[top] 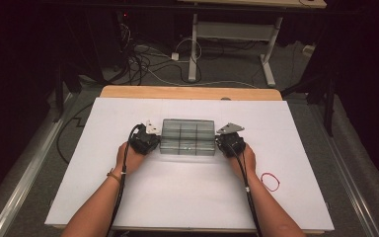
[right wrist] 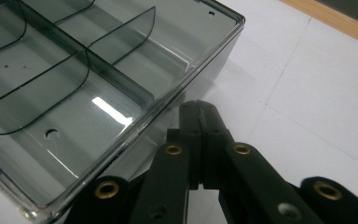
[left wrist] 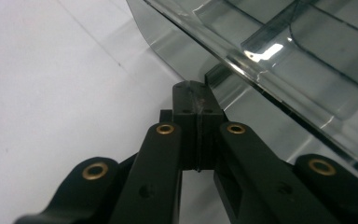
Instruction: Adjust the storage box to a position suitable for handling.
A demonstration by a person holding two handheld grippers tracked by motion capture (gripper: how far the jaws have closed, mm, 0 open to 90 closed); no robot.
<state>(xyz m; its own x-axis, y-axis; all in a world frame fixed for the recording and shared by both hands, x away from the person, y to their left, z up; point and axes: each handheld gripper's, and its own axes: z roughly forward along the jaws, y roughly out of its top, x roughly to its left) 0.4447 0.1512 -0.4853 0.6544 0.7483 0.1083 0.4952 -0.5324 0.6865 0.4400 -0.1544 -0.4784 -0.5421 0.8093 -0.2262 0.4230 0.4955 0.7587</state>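
Smoky clear plastic compartment box [top: 187, 137] sits mid-table on the white sheet [top: 187, 192], lid shut, between both hands. Left gripper [left wrist: 196, 91] and right gripper [right wrist: 199, 108] each rest just beside an end wall, jaws pressed together, pinching nothing

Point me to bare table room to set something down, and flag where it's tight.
Free: the white table top between the forearms in front of the clear divided box, the strip behind the box up to the wooden edge, and the far left side. Tight: the left gripper and right gripper flank the box ends; a red rubber band lies near right.
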